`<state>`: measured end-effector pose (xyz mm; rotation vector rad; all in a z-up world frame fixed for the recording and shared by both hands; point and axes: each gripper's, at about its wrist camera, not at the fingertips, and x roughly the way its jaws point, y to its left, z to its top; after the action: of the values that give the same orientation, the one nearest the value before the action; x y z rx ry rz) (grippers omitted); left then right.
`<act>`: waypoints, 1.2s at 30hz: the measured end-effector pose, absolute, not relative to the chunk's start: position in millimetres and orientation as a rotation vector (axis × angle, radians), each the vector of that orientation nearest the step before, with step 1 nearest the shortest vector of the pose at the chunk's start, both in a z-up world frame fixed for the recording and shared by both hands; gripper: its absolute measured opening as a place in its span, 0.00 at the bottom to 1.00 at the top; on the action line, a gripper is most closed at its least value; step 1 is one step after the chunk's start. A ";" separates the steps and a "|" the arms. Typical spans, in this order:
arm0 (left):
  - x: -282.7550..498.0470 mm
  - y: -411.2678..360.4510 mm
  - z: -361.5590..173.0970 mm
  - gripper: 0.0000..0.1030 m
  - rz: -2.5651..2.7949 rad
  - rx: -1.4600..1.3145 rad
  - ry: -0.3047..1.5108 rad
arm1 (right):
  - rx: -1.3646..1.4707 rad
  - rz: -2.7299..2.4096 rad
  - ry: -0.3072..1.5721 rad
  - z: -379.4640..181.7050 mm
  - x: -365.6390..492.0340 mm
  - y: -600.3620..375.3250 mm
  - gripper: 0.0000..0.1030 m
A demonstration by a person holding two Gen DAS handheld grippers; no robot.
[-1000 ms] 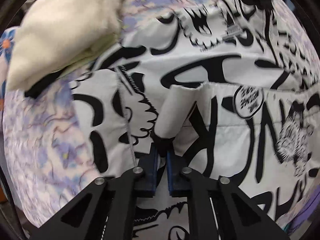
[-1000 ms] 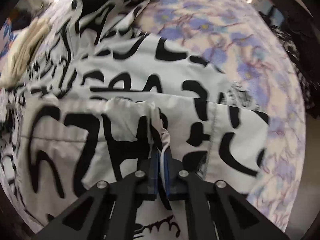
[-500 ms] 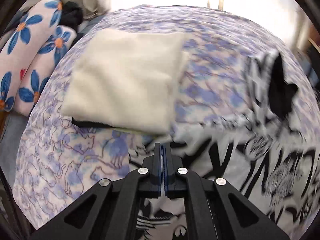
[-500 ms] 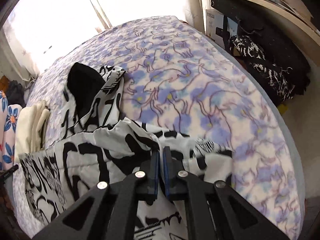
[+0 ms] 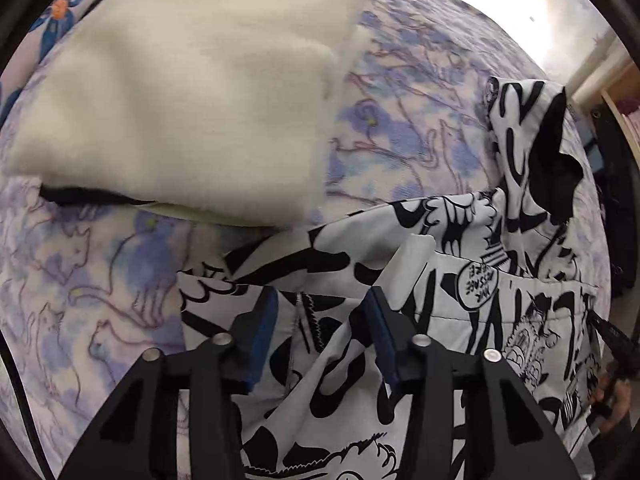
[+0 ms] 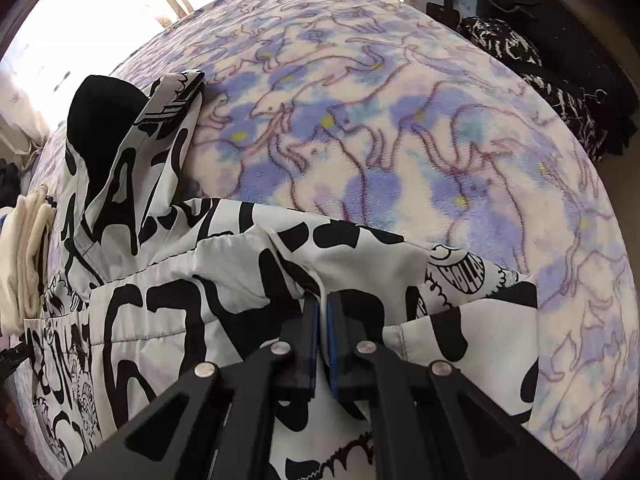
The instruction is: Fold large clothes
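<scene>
Left gripper (image 5: 322, 312): fingers spread wide, blue pads facing each other with a clear gap, nothing pinched. It sits just above the jacket (image 5: 460, 300), over the near edge where a zipper (image 5: 302, 320) runs down between the two fingers. A fold of white fabric lies against the right pad; contact or just overlap, can't tell.

Right gripper (image 6: 323, 308): fingers pressed nearly together, pinching a thin fold of the jacket (image 6: 200, 300) with a white seam edge caught between the pads.

Jacket is white with a heavy black graffiti print, spread over the bed blanket (image 6: 400, 140) (purple-blue fleece with cat outlines). Its hood (image 6: 104, 120), black inside, lies at the far end in both views, propped up a little. In the right view the body of the jacket runs left from the gripper, with a stitched panel line across it.

A folded cream cloth (image 5: 192, 92) lies on the blanket next to the jacket, a dark layer showing under its near edge. Its near corner overlaps or just touches the jacket edge in the left view; hard to separate.

Far corner of the left view: a pillow (image 5: 60, 16) with blue flowers. Right view, off the bed edge: dark clothes (image 6: 540, 64) piled with a black-and-white patterned piece.
</scene>
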<state>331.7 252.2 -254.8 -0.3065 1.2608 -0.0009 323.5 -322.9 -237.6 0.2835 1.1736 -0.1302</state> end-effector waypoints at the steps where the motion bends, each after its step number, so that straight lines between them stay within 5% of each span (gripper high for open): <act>1: 332.5 252.4 -256.4 0.45 -0.016 -0.310 1.268 | 0.288 -0.125 1.177 -238.2 324.4 -324.2 0.04; 5: 331.3 261.4 -255.2 0.46 -0.043 -0.369 1.259 | 0.288 -0.106 1.185 -236.8 323.8 -326.1 0.04; 11: 321.9 259.0 -240.7 0.68 -0.150 -0.419 1.223 | 0.295 -0.101 1.188 -238.7 324.4 -327.6 0.04; 18: 341.9 220.5 -283.9 0.68 -0.188 -0.214 1.368 | 0.288 -0.101 1.198 -245.0 326.1 -326.9 0.04; 19: 343.2 218.9 -289.4 0.66 -0.191 -0.206 1.379 | 0.286 -0.101 1.198 -245.5 326.1 -326.6 0.04; 20: 345.2 215.1 -292.4 0.56 -0.184 -0.192 1.382 | 0.285 -0.101 1.198 -245.5 325.9 -326.3 0.04; 21: 346.1 210.1 -291.8 0.34 -0.198 -0.191 1.371 | 0.286 -0.102 1.196 -245.2 325.3 -326.3 0.04; 24: 343.0 194.3 -280.8 0.11 -0.152 -0.099 1.327 | 0.292 -0.105 1.190 -241.9 322.2 -326.5 0.04; 31: 351.5 182.7 -238.5 0.07 -0.037 -0.050 1.184 | 0.339 -0.109 1.100 -214.2 317.3 -327.8 0.04; 36: 369.2 179.4 -272.9 0.06 0.061 -0.017 1.198 | 0.321 -0.163 1.111 -238.2 337.3 -324.7 0.04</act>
<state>369.2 179.4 -272.9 -0.0173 1.1980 0.0615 337.3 -324.7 -238.2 0.3206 1.1110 -0.1632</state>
